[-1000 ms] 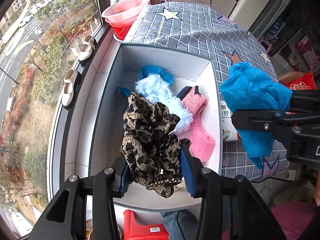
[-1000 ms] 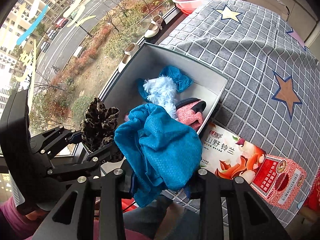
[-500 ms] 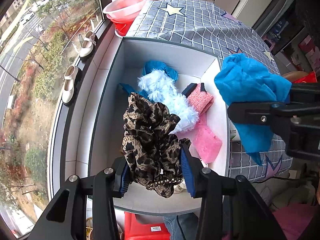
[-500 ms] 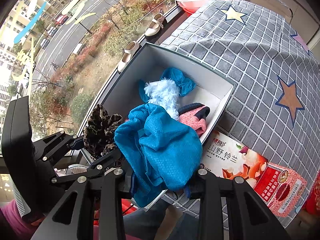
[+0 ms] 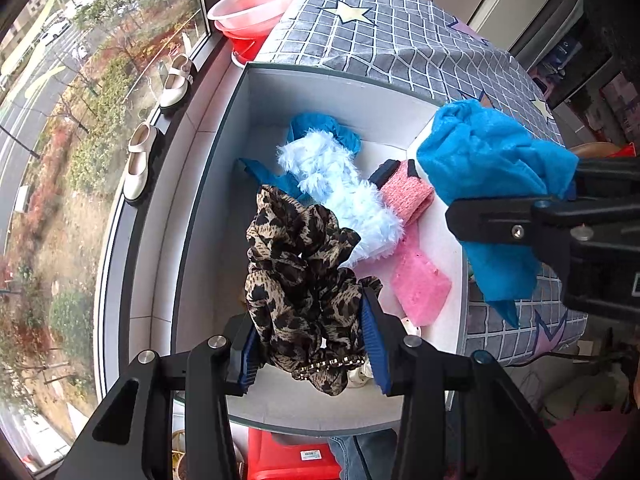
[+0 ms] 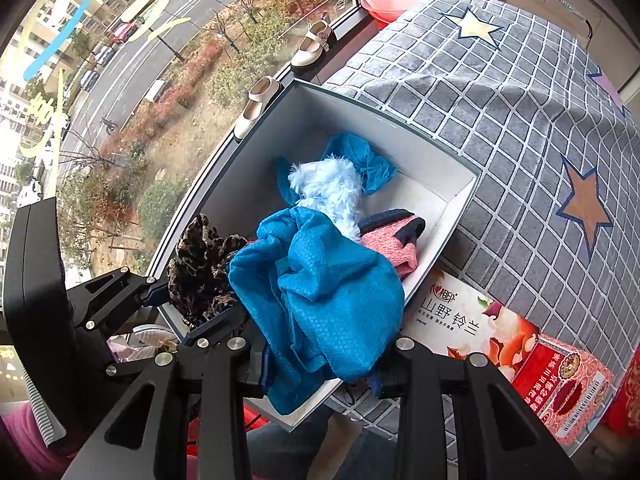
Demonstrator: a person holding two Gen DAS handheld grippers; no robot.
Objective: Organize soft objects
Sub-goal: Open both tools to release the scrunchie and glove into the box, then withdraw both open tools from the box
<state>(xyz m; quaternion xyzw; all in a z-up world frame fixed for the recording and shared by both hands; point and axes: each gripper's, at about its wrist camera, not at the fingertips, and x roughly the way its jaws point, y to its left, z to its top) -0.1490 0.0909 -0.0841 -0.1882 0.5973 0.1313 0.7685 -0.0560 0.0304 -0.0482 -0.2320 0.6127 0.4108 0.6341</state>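
Observation:
My left gripper is shut on a bunched leopard-print scarf, held above the open white box. In the right wrist view the same scarf shows at the left. My right gripper is shut on a crumpled blue cloth, which hangs over the box's right wall; from the left wrist it appears as the blue cloth at the right. Inside the box lie a fluffy light-blue piece, a pink sock, a pink sponge-like pad and another blue cloth.
The box sits beside a table under a grey checked cover with stars. A printed carton lies on it near the box. Pale shoes and stacked pink and red basins stand along the window sill. A red stool is below.
Both grippers have drifted slightly towards the box, so the blue cloth now overlaps its right wall. The grips on the scarf and the cloth are the same.

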